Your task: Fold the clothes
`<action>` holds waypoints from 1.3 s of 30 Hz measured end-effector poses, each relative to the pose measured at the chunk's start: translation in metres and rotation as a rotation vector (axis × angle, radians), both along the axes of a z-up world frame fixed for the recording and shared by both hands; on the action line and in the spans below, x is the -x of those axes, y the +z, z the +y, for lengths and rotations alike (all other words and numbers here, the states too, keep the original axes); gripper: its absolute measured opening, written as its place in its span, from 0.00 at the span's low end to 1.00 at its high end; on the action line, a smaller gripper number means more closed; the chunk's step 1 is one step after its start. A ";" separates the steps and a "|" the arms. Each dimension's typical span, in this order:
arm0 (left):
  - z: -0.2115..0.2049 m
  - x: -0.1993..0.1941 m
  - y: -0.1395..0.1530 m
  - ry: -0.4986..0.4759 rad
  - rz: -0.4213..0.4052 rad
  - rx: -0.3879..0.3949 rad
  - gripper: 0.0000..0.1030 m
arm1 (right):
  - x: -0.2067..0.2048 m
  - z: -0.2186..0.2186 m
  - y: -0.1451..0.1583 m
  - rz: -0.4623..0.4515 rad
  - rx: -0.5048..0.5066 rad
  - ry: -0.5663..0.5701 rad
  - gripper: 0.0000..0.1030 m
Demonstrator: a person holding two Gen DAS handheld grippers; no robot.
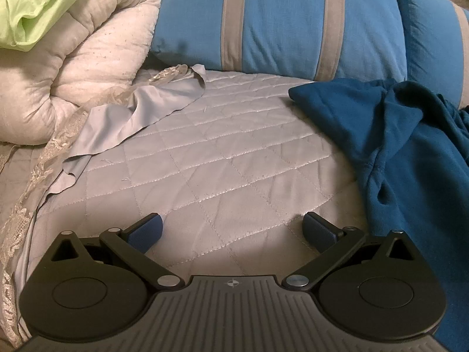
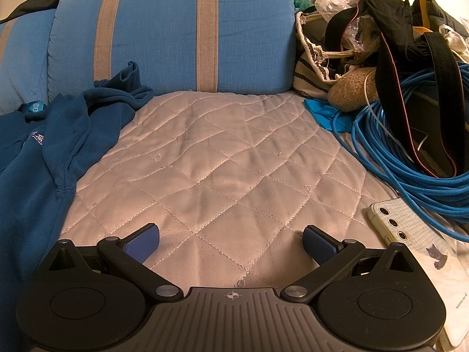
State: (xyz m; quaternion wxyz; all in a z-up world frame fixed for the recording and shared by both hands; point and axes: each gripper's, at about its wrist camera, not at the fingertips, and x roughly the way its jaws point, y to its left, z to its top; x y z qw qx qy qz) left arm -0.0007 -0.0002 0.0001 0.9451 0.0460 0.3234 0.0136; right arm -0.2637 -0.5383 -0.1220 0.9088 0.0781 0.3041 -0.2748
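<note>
A dark blue sweatshirt (image 1: 404,152) lies crumpled on the quilted grey bedspread (image 1: 222,152), at the right of the left wrist view. The same sweatshirt (image 2: 44,158) fills the left side of the right wrist view, a small white logo showing on its chest. My left gripper (image 1: 233,227) is open over bare quilt, to the left of the garment, holding nothing. My right gripper (image 2: 231,242) is open too, over the bedspread (image 2: 222,158) to the right of the garment, with nothing between its blue-padded fingers.
Blue pillows with grey stripes (image 1: 278,20) (image 2: 176,32) stand along the back. A rolled white duvet (image 1: 73,58), green cloth (image 1: 38,6) and loose grey fabric (image 1: 129,117) lie at left. At right are a coiled blue cable (image 2: 410,152), a phone (image 2: 422,249), bags and plush toys (image 2: 351,88).
</note>
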 end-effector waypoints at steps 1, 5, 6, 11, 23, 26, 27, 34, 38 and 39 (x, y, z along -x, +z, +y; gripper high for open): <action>0.000 0.000 0.000 0.000 0.000 -0.001 1.00 | 0.000 0.000 0.000 0.005 -0.001 0.000 1.00; 0.000 0.001 0.000 -0.001 0.002 -0.007 1.00 | -0.001 -0.001 0.001 0.006 -0.001 0.000 1.00; 0.000 0.000 0.000 -0.001 0.005 -0.008 1.00 | 0.001 -0.001 0.000 -0.009 0.004 0.000 1.00; 0.000 -0.002 0.002 -0.010 0.021 -0.007 1.00 | 0.002 0.000 -0.001 -0.008 0.003 0.000 1.00; 0.006 -0.018 0.015 -0.051 0.173 0.020 1.00 | 0.002 -0.004 0.001 -0.002 -0.009 0.004 1.00; 0.012 -0.014 0.025 -0.059 0.202 0.055 1.00 | 0.003 -0.005 0.001 -0.004 -0.015 0.009 1.00; 0.013 -0.010 0.029 -0.054 0.193 0.072 1.00 | 0.003 -0.006 0.001 -0.006 -0.017 0.011 1.00; 0.004 0.023 0.073 -0.142 0.123 0.129 1.00 | 0.003 -0.008 0.003 -0.003 -0.028 0.026 1.00; -0.004 0.045 0.099 -0.202 0.084 0.170 1.00 | -0.001 -0.012 0.009 0.024 -0.040 0.047 1.00; -0.007 0.050 0.106 -0.218 0.075 0.180 1.00 | -0.002 -0.013 0.011 0.034 -0.044 0.053 1.00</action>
